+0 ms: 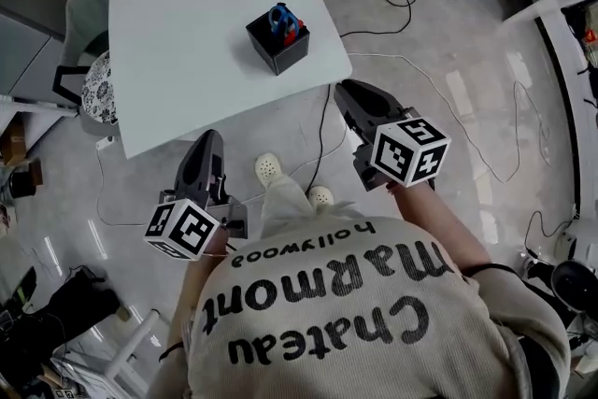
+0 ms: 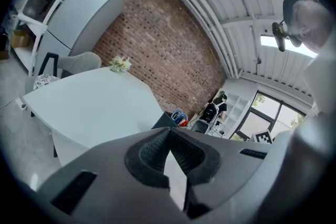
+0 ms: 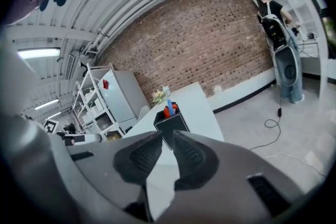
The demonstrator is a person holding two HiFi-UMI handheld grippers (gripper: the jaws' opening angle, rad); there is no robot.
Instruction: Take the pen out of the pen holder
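Two hand-held grippers (image 1: 207, 137) (image 1: 344, 90) hover short of one pen holder (image 1: 277, 42)

left gripper (image 1: 210, 139) pinched together, right gripper (image 1: 345, 92) ajar

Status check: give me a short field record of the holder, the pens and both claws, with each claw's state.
holder: black, square, upright, near the corner of the white table
pens: blue and red, standing in the holder
left claw: shut, empty, off the table's near edge
right claw: slightly open, empty, beside the table's corner, aimed at the holder, not touching it
task: no pen taken out yet
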